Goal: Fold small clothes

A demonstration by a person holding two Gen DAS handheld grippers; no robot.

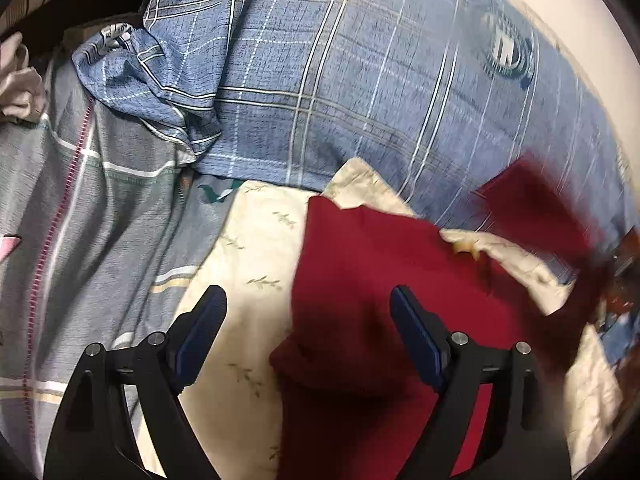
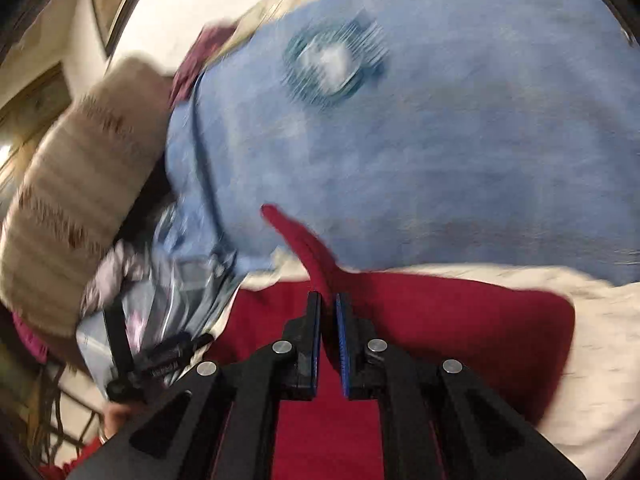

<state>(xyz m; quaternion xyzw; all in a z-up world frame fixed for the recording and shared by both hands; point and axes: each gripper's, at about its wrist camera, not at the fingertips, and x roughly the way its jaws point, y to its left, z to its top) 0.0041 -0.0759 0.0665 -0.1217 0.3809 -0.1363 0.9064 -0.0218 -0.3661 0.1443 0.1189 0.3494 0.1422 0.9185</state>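
Note:
A dark red garment (image 1: 360, 272) lies on a cream floral sheet (image 1: 248, 256). My left gripper (image 1: 308, 304) is open above the garment's left edge, holding nothing. A corner of the red cloth (image 1: 536, 204) is lifted at the right, blurred by motion. In the right wrist view my right gripper (image 2: 329, 308) is shut on a fold of the red garment (image 2: 440, 312), and a red strip (image 2: 296, 236) sticks up past the fingertips. The rest of the garment lies below the fingers.
A blue plaid pillow (image 1: 380, 80) lies behind the garment and shows blurred in the right wrist view (image 2: 440, 140). A grey-blue striped quilt (image 1: 80, 220) lies to the left. A beige striped cushion (image 2: 80, 184) stands at the left. The other gripper (image 2: 152, 360) shows at lower left.

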